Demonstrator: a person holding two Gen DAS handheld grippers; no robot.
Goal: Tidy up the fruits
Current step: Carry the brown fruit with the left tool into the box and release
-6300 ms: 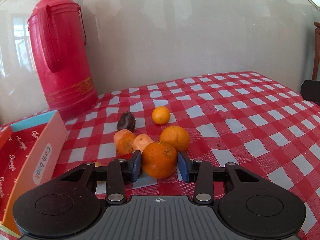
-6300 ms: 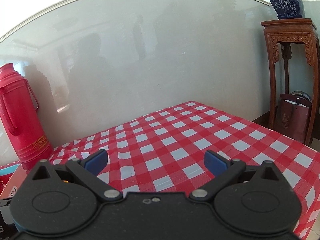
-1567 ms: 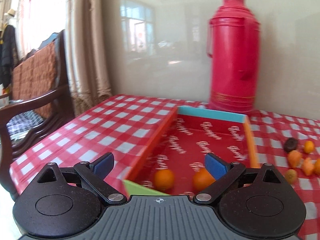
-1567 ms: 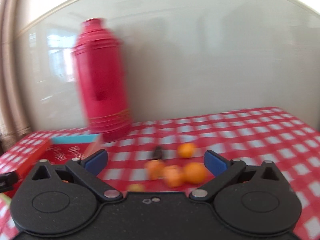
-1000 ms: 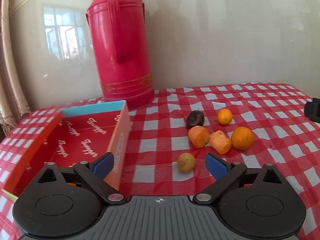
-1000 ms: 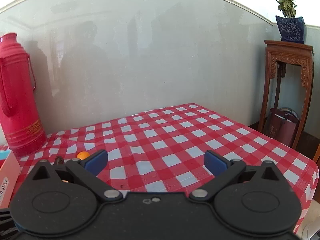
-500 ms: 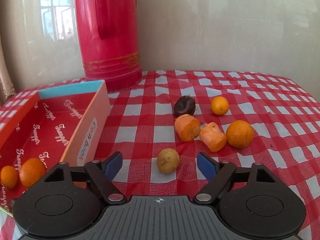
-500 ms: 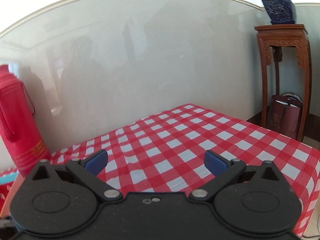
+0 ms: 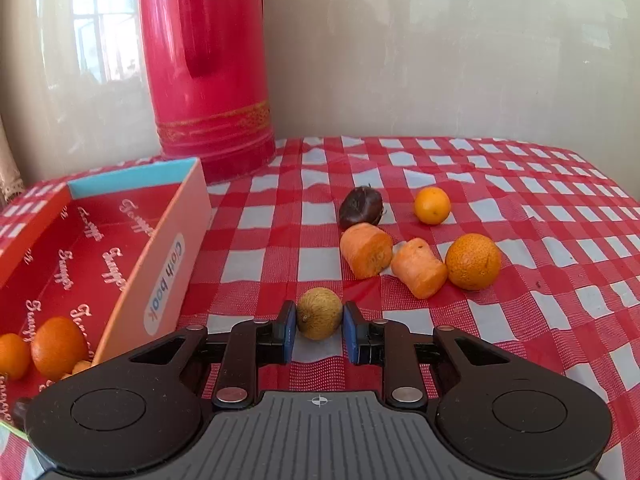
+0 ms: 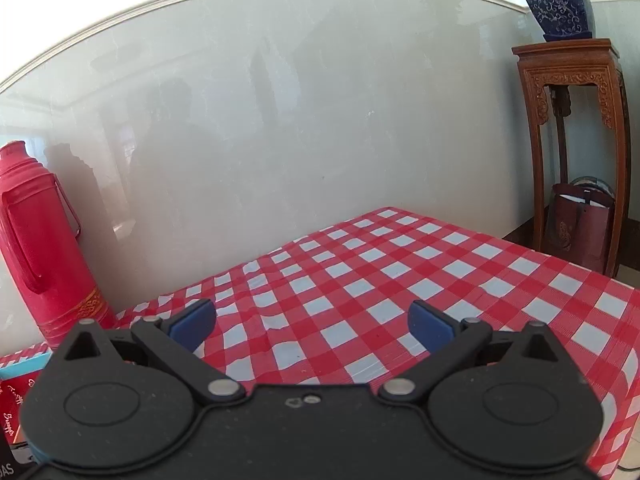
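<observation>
Fruit (image 9: 319, 313) (small, yellowish) sits clamped between left gripper (image 9: 319, 332) pads.

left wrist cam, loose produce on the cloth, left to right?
Tan fruit in the left gripper → dark fruit → left carrot chunk → right carrot chunk → small orange → big orange.

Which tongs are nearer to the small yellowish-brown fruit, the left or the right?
Left. The left tongs have their pads on both sides of the small yellowish-brown fruit. The right tongs are open over bare tablecloth; no fruit appears there.
</observation>
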